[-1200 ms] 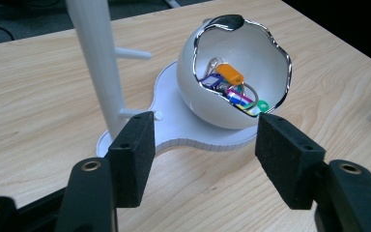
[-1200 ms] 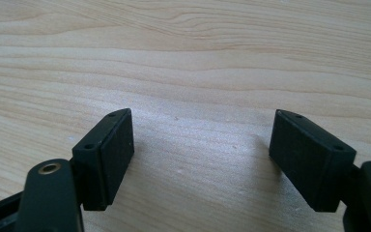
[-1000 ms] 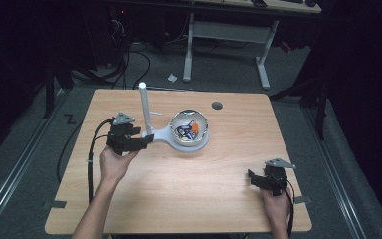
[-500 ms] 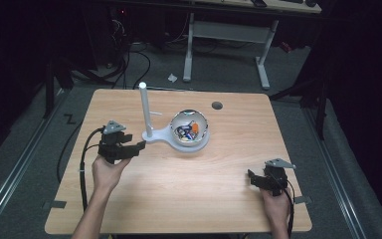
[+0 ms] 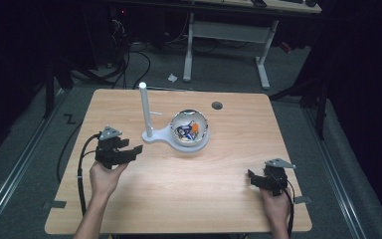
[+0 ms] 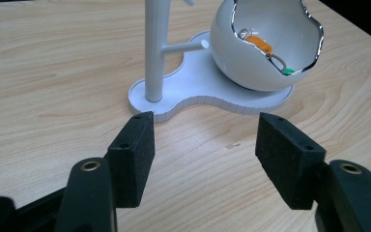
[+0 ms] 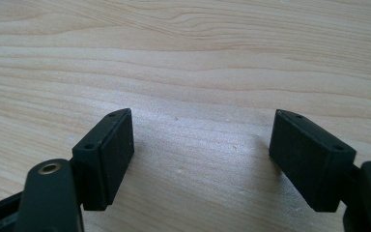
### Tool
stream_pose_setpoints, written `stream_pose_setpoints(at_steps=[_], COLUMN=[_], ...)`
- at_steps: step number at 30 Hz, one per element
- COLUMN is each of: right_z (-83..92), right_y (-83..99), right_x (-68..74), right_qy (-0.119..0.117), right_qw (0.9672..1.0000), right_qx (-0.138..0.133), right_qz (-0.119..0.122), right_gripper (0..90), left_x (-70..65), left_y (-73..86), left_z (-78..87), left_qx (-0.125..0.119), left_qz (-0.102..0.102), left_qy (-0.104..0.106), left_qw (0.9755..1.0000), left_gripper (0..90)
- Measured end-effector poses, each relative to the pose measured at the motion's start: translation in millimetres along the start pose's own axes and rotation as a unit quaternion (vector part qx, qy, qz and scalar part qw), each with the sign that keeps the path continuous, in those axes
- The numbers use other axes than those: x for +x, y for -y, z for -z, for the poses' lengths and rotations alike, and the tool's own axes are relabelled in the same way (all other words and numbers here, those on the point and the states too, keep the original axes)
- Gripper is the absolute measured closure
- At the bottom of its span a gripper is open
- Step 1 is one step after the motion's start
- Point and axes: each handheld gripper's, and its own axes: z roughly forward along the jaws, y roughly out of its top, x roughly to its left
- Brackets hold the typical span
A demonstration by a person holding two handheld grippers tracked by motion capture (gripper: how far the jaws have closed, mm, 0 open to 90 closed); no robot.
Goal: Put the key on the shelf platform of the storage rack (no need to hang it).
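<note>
Left gripper view is showing the left gripper released, jaws apart and gripping nothing, just before the white stand at table centre. It is looking stiff, light, top-heavy with its fragile bowl; gripping the post seems safest.

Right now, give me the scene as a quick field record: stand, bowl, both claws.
stand: white base with upright post, mid table
bowl: white bowl on the base, small colourful items inside
left claw: open, nothing between the jaws, pointing at the base, apart from it
right claw: open, nothing between the jaws, over bare wood
table: light wood
</note>
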Motion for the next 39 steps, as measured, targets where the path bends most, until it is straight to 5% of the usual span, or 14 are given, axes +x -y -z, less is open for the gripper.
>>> stream_pose_setpoints(at_steps=[13,21,31,34,39], right_z=[0.0,0.0,0.0,0.0,-0.1], right_y=[0.0,0.0,0.0,0.0,-0.1], right_x=[0.0,0.0,0.0,0.0,0.1], right_qy=[0.000,0.000,0.000,0.000,0.000], right_qw=[1.0000,1.0000,1.0000,1.0000,1.0000], right_qx=[0.000,0.000,0.000,0.000,0.000], right_qz=[0.000,0.000,0.000,0.000,-0.001], right_gripper=[24.2,24.2,24.3,24.3,24.2], left_x=[5.6,8.2,12.6,11.9,11.6], left_y=[22.5,45.4,78.4,87.2,87.5], left_z=[-6.3,-20.4,-44.8,-45.7,-45.5], left_qx=[0.011,0.034,0.064,0.036,0.037], left_qz=[0.015,0.007,-0.009,-0.022,-0.018], left_qy=[-0.013,-0.042,-0.086,-0.100,-0.105], left_qw=[0.9998,0.9985,0.9942,0.9941,0.9936], left_gripper=[39.5,38.6,37.5,36.4,33.7])
